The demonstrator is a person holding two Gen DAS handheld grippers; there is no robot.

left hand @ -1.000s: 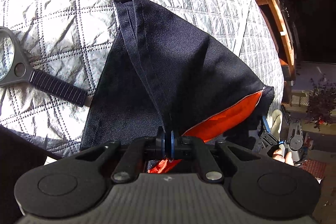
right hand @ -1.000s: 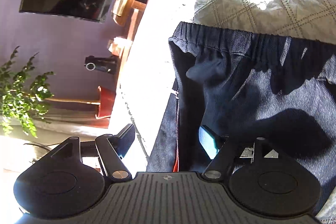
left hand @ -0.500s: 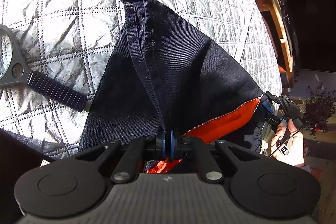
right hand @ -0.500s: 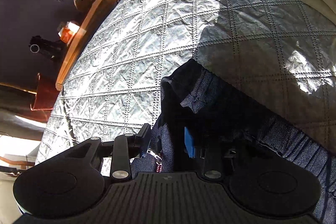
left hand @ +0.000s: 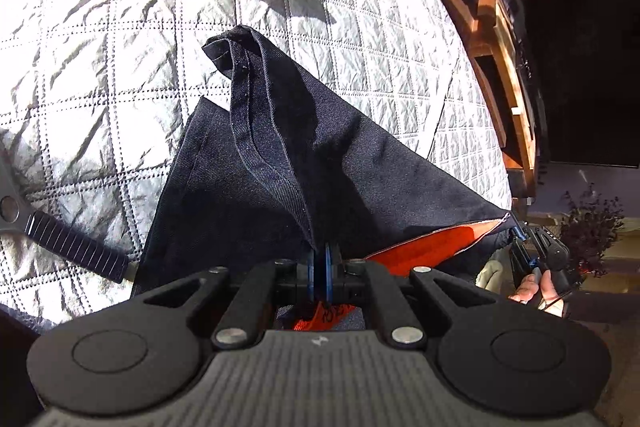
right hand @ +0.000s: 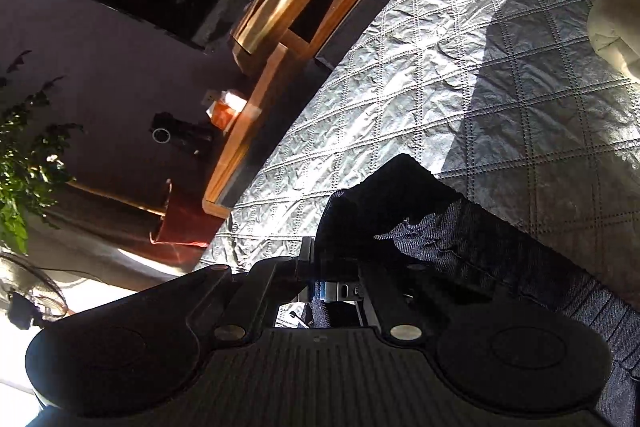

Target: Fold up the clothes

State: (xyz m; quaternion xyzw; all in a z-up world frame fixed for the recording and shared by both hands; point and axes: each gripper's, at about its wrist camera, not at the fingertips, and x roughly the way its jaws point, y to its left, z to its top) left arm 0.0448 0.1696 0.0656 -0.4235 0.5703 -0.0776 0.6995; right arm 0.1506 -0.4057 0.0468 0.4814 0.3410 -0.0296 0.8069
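The dark blue trousers (left hand: 320, 163) lie partly on the grey quilted cover (left hand: 100, 75), and their near part is lifted off it. The cloth makes a tent shape, with one leg hem (left hand: 232, 47) at the far end, still on the cover. An orange lining (left hand: 432, 247) shows along an open edge on the right side of the garment.

The left gripper (left hand: 323, 267) is clenched on a fold of the trousers, and its two blue pads press together on the cloth. The right gripper (right hand: 316, 269) is also clenched, with dark cloth of the trousers (right hand: 460, 239) between its jaws, near the gathered waistband. In the left wrist view the right gripper (left hand: 520, 239) holds the far right corner of the garment, with a hand (left hand: 540, 287) behind it.

A black ribbed handle (left hand: 76, 247) lies on the cover just beside the left edge of the trousers. A pale folded cloth (right hand: 616, 7) sits farther on the cover. Past the edge are a wooden frame (right hand: 248, 131) and a green plant (right hand: 24, 163).
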